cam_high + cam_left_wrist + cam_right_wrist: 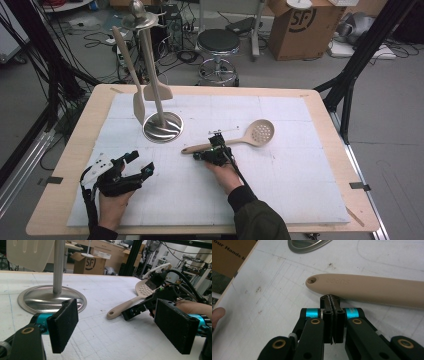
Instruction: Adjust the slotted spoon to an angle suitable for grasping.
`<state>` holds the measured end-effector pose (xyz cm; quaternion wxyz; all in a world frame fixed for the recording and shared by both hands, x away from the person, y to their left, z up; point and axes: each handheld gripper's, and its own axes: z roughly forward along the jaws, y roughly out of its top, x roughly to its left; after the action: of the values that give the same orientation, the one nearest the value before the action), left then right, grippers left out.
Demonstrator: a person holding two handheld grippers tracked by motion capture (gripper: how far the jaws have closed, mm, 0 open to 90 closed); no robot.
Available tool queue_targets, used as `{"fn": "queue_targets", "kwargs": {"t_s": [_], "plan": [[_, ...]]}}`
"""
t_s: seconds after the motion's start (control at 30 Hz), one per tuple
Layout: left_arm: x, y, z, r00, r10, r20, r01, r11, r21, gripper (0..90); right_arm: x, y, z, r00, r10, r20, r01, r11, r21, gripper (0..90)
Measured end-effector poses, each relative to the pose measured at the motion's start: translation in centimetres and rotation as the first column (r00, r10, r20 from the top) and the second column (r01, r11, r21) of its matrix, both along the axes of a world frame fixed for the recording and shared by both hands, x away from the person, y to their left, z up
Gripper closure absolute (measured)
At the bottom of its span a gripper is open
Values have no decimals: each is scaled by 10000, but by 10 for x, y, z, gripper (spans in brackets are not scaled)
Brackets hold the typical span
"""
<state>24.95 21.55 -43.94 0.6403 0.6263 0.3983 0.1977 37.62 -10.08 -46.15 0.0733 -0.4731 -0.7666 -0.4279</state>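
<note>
On white mat, one slotted spoon (252,136), right hand-held gripper (216,152) closed empty, left hand-held gripper (136,164) open.

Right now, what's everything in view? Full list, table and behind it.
slotted spoon: 1, beige, lying on the mat right of centre, handle end at the right claw
spatulas: 2, beige, hanging from the stand
stand: 1, steel, round base on the mat left of centre
mat: 1, white with a grid, covering the tabletop
table: 1, light wood
stool: 1, black seat, on the floor behind the table
cardboard box: 1, brown, floor at the back right
left claw: 1, black, open, front left of the mat
right claw: 1, black, shut, tips against the spoon's handle
</note>
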Motion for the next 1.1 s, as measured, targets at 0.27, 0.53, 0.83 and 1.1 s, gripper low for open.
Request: {"fn": "queue_targets", "kwargs": {"t_s": [0.27,0.53,0.83,1.1], "plan": [[0,0,0,10000,-11,-17,11,10000,-8,202,11,-4,-1,9991,-421,-60,422,9990,161,900],[1,0,-1,10000,-43,-39,43,10000,15,203,15,-9,0,9983,-577,14,577,9983,25,900],[1,-2,-1,9999,-110,-54,110,9999,-25,204,25,-44,14,9899,-1401,226,1402,9901,-22,900],[2,-2,-1,9999,-141,-54,141,9999,-21,204,42,-76,29,9760,-2156,317,2162,9762,-171,900]]}}
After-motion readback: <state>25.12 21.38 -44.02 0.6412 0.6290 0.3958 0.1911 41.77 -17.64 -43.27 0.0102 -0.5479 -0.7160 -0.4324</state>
